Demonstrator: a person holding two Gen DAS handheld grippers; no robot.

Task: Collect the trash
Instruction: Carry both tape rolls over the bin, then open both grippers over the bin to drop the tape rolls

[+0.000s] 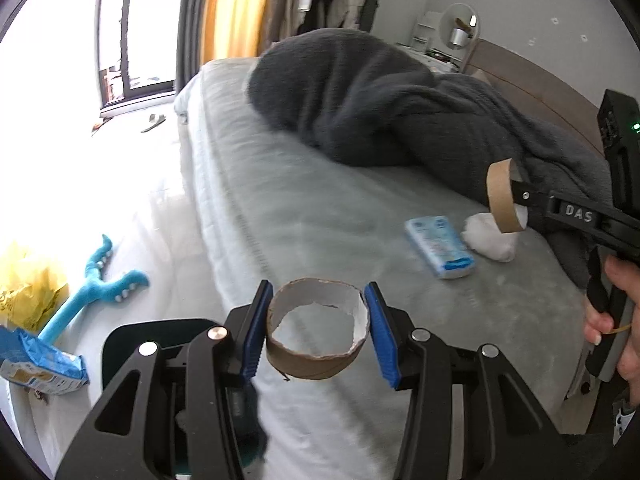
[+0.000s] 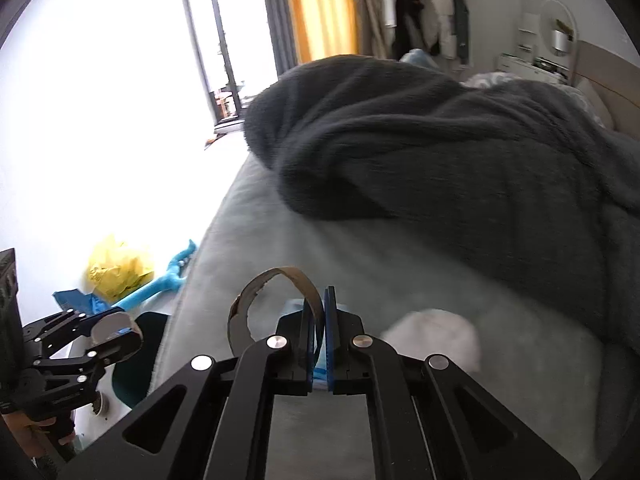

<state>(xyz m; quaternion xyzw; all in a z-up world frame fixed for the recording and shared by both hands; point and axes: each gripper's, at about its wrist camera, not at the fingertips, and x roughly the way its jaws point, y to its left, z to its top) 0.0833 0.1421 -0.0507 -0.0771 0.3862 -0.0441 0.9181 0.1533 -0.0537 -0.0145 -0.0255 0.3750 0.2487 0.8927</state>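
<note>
Gripping a torn cardboard ring (image 1: 318,326) across its width, the left gripper (image 1: 318,330) has a blue pad on each side of it, held over the near edge of the bed (image 1: 304,216). Right gripper (image 2: 319,334) is clamped flat on the wall of a second cardboard ring (image 2: 276,296); the rest of that loop sticks out to the left of the closed pads. From the left wrist view this second ring hangs above the bed's right part, near a white crumpled tissue wad (image 1: 490,238).

Surface: grey-green bedspread, mostly bare at the near end. A blue-and-white tissue pack (image 1: 438,246) lies just left of the wad, both on the bedspread. A dark grey fleece blanket (image 1: 372,104) is heaped across the far half.

Floor left of the bed: pale, blown out by window light. On it are a blue plush toy (image 1: 94,280), a yellow plastic bag (image 1: 30,284) beside it, and a blue-and-white wrapper (image 1: 38,364) nearer. A dark teal bin (image 1: 152,334) sits at the near left, partly behind the left gripper.

Far side: window with dark frame, orange and grey curtains (image 1: 228,8), clothes hanging, round mirror on the far right wall. A hand (image 1: 618,320) holds the right gripper's handle.
</note>
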